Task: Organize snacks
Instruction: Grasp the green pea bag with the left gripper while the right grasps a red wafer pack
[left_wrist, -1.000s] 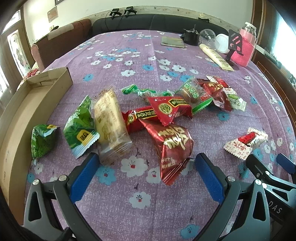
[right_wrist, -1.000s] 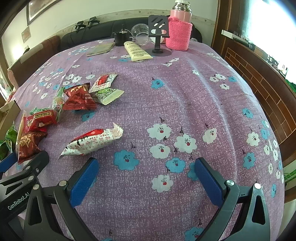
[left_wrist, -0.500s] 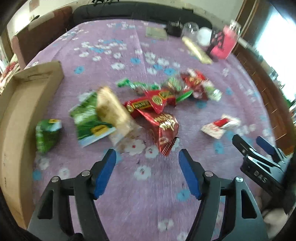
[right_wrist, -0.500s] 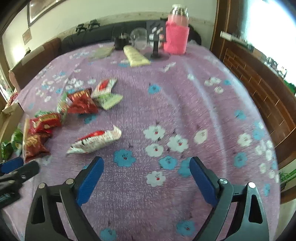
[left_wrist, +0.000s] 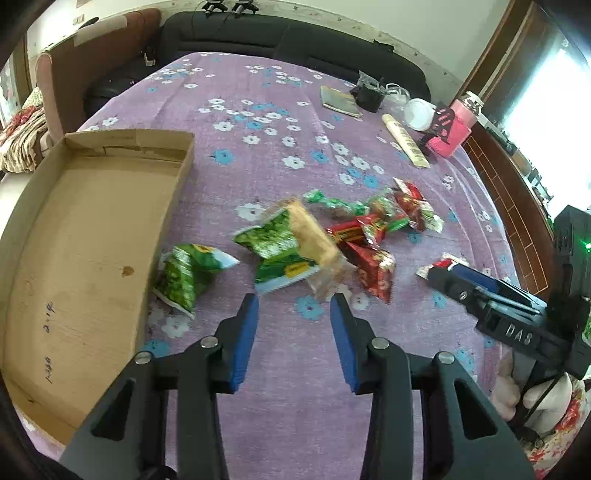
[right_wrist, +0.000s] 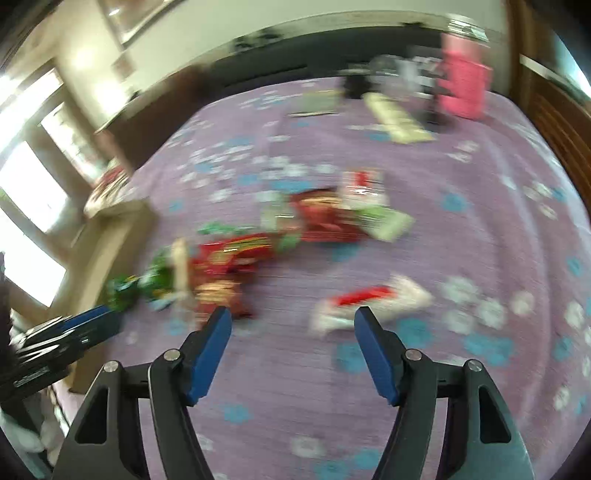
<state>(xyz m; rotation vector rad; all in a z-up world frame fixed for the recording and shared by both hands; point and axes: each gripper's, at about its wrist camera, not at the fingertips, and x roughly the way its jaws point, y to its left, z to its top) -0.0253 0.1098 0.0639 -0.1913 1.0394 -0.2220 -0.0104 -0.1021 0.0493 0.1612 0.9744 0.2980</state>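
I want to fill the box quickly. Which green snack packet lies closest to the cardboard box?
The crumpled green packet, lying alone right beside the cardboard box wall. The other green packet lies farther away, partly under a beige wrapped bar.

Counting here: two green snack packs (left_wrist: 192, 273), one tan wafer pack (left_wrist: 312, 234), one white-and-red pack (right_wrist: 369, 301) at 3 o'clock, one cardboard box (left_wrist: 74, 266) at 9.

We are looking at a table under a purple flowered cloth (left_wrist: 258, 92). A cardboard tray (left_wrist: 74, 236) is lying at its left; snack packets (left_wrist: 332, 236) are lying scattered mid-table, and a pink-sleeved bottle (left_wrist: 456, 129) is standing far right beside a booklet (left_wrist: 340, 101).
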